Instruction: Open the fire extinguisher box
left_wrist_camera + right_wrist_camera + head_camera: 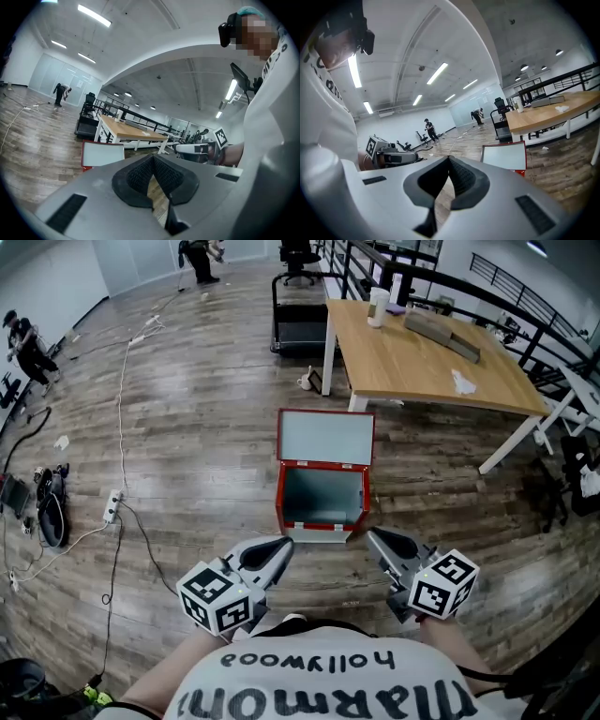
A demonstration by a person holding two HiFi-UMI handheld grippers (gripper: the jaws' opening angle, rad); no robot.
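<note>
As the fire extinguisher box (pixel 322 493) stands open | left gripper (pixel 283 547) and right gripper (pixel 373 537) wait clear | jaws closed, empty

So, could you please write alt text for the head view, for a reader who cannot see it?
A red fire extinguisher box stands open on a wooden floor, lid raised, nothing visible inside. Nearer the camera, the left gripper and right gripper are both shut and empty, short of the box; a wooden table stands beyond.
</note>
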